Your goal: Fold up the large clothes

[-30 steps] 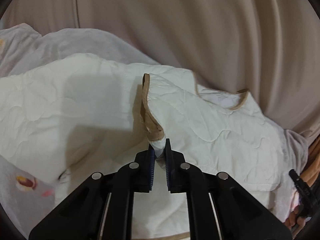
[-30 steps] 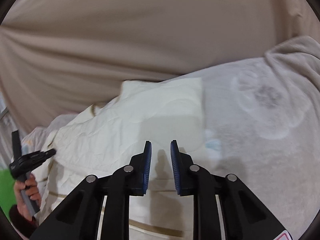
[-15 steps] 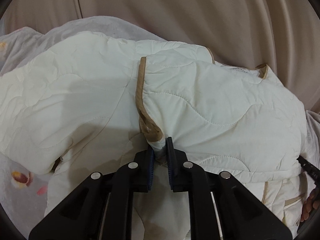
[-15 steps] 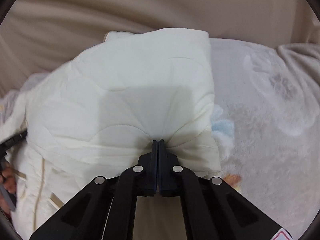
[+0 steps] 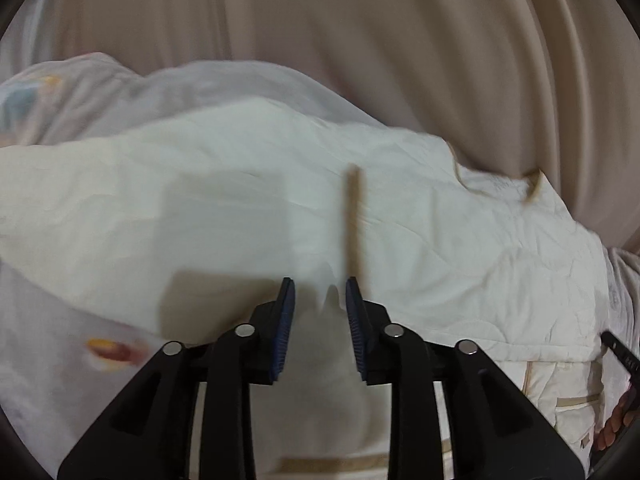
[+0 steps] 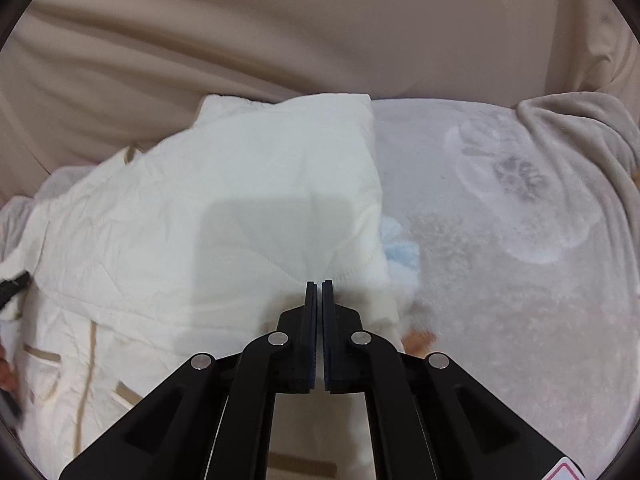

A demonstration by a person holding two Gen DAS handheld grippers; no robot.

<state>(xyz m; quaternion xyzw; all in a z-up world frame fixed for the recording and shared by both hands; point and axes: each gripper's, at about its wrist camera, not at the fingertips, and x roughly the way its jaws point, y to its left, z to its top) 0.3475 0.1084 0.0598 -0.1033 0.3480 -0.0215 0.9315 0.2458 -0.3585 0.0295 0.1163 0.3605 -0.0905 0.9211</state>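
Left wrist view: the left hand-held gripper point(image 5: 319, 294) stands with its jaws apart and nothing between them. Just beyond the fingertips lies the quilted cream jacket point(image 5: 460, 248), spread across a pale fleece blanket point(image 5: 60, 372) on what looks like a bed. A tan-trimmed edge point(image 5: 352, 216) runs straight away from the gripper, blurred, so whether it lies flat or stands a little proud cannot be told. A beige curtain point(image 5: 320, 40) hangs behind. At the lower right rim part of the other tool and the fingers holding it show.

Right wrist view: the right hand-held gripper point(image 6: 319, 294) has its jaws pressed nearly together, and the jacket's stitched right-hand border point(image 6: 360, 268) meets the fingertips. It appears to pinch that fabric, though the contact itself is hidden behind the pads. The folded panel of the jacket point(image 6: 256, 184) lies doubled over the body, and the blanket point(image 6: 500, 280) with its faint print stretches off to the right.

By my reading, a side fold is in hand: the left side is laid down and let go, the right side is gripped. The next move calls for carrying the right border across toward the tan trim and laying it flat, without dragging the layer beneath.
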